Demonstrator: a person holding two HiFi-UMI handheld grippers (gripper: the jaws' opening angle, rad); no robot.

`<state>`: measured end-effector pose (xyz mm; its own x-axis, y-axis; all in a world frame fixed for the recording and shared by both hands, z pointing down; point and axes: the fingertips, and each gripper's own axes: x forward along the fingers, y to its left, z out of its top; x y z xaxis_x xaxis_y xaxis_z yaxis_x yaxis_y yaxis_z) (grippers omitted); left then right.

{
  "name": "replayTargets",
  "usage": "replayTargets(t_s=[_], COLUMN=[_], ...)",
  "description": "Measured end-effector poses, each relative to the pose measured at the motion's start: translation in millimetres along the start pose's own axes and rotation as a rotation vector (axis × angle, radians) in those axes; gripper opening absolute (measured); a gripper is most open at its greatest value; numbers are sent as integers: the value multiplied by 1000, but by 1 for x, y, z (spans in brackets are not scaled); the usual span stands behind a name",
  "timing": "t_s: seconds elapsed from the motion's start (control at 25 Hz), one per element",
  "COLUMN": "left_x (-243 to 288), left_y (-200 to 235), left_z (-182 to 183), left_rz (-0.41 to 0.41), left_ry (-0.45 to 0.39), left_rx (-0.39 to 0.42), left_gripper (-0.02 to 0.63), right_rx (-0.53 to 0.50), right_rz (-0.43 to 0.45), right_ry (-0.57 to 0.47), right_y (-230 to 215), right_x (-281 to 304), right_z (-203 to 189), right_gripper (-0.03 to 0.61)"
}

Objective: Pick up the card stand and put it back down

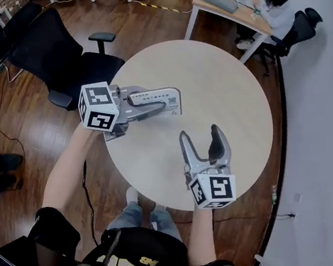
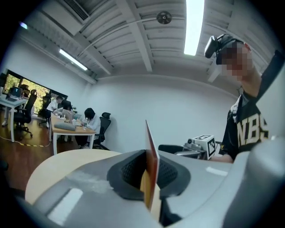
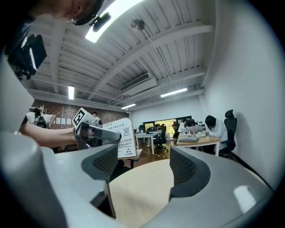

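The card stand (image 1: 156,98), a thin upright sheet with print and a QR code, hangs above the round table (image 1: 222,82) with my left gripper (image 1: 159,111) shut on it. In the left gripper view the card stand (image 2: 152,153) shows edge-on, pinched between the dark pads (image 2: 132,171). The right gripper view shows the card stand's (image 3: 123,138) printed face, with the left gripper (image 3: 99,132) on it. My right gripper (image 1: 200,135) stands open to the right of the card, apart from it. Nothing lies between its jaws (image 3: 144,167), only the tabletop far below.
A black office chair (image 1: 72,62) stands at the table's left edge. A wooden desk (image 1: 229,7) with a seated person (image 1: 275,10) is beyond the table. A white wall runs along the right. The floor is dark wood.
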<state>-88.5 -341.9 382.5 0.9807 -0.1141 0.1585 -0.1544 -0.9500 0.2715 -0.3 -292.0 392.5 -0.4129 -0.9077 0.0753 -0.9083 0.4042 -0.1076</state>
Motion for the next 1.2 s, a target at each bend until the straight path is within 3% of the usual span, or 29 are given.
replayTargets(t_s=[0.36, 0.6, 0.8, 0.96, 1.2], left_x=[-61, -110, -146, -174, -206], left_y=[-76, -93, -112, -112, -90], left_z=[78, 117, 137, 147, 136], left_rz=[-26, 122, 197, 339, 729], left_ry=[103, 89, 107, 89, 4], left_rx=[-37, 30, 88, 129, 302], left_gripper=[17, 17, 17, 17, 18], right_rx=[3, -31, -55, -54, 11], right_rz=[84, 123, 147, 134, 129], right_ry=[-88, -153, -161, -153, -172], right_y=[28, 52, 65, 63, 62], right_x=[-15, -14, -16, -21, -14], right_z=[102, 137, 158, 164, 157], right_gripper=[371, 371, 371, 371, 371])
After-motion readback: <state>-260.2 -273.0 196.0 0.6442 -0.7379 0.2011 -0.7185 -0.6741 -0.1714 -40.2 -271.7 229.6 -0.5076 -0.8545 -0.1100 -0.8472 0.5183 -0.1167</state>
